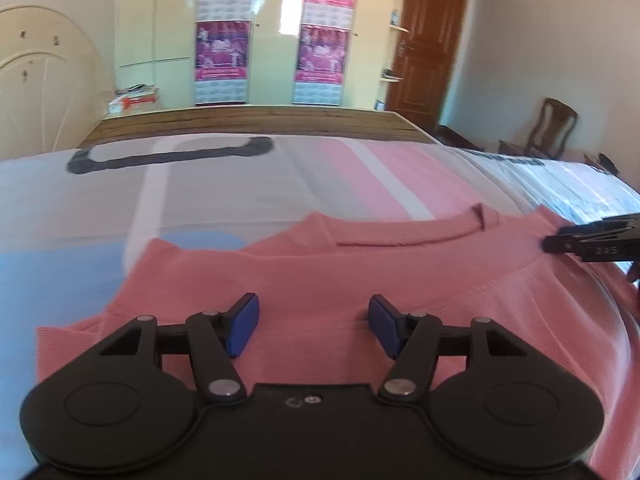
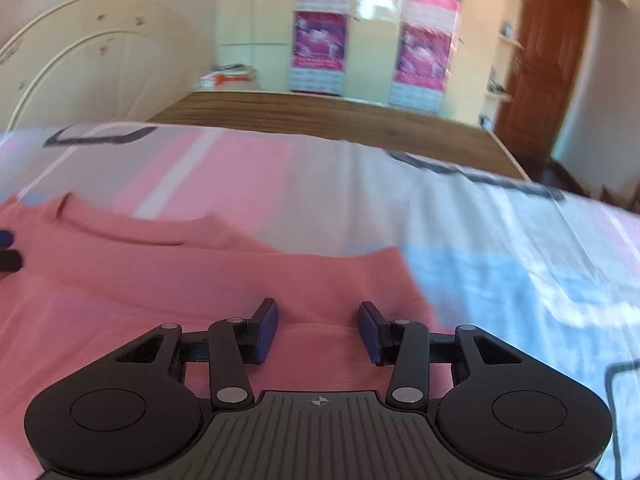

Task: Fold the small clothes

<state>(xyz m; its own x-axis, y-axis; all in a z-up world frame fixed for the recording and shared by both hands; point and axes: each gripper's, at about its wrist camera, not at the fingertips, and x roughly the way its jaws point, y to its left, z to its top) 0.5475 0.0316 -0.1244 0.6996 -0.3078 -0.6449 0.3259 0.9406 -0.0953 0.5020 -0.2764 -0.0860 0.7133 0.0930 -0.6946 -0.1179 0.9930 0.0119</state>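
Note:
A pink knit top (image 1: 304, 276) lies flat on the bed, its neckline (image 1: 404, 238) toward the far side. My left gripper (image 1: 313, 330) hovers over the garment's near left part, jaws open, only cloth below the blue pads. In the right wrist view the same pink top (image 2: 168, 280) fills the lower left, and my right gripper (image 2: 317, 332) stands open over its right part, nothing pinched. The right gripper's black fingers (image 1: 592, 240) enter the left wrist view at the right edge over the shoulder. The left gripper's tip (image 2: 8, 248) shows at the left edge.
The bed sheet (image 1: 240, 184) has grey, pink, white and light blue blocks. A wooden footboard (image 1: 256, 124) bounds the far side. Beyond stand cream wardrobes with posters (image 1: 222, 40), a brown door (image 1: 432, 36) and a wooden chair (image 1: 548, 128) at right.

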